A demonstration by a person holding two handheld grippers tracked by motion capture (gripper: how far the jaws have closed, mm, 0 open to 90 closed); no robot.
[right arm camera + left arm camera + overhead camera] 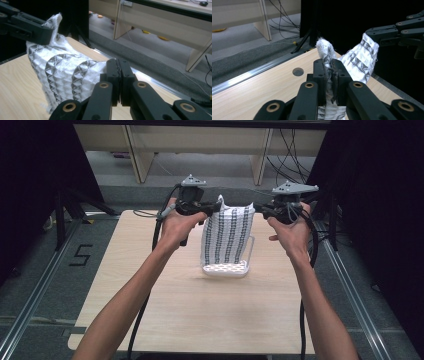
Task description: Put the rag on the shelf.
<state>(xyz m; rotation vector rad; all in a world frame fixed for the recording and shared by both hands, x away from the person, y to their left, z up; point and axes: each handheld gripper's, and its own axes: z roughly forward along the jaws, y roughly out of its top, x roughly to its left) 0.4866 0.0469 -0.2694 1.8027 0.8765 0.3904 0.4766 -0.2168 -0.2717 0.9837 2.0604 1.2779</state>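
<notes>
A white cloth with dark patterned stripes (227,232) hangs stretched between both grippers above the wooden table (150,300). My left gripper (214,208) is shut on its upper left corner, with a tuft of cloth (324,50) poking out past the jaws. At the upper right corner my right gripper (257,210) is shut on the cloth's edge (82,75). The cloth's lower end drapes into a white perforated basket (227,268) on the table. In the left gripper view the other gripper (397,32) holds the far corner.
A round hole (298,71) sits in the tabletop near the far edge. Metal rails (350,285) run along both sides of the table. Wooden furniture legs (260,155) and loose cables (290,155) stand on the floor beyond. A black tripod (70,205) stands at the left.
</notes>
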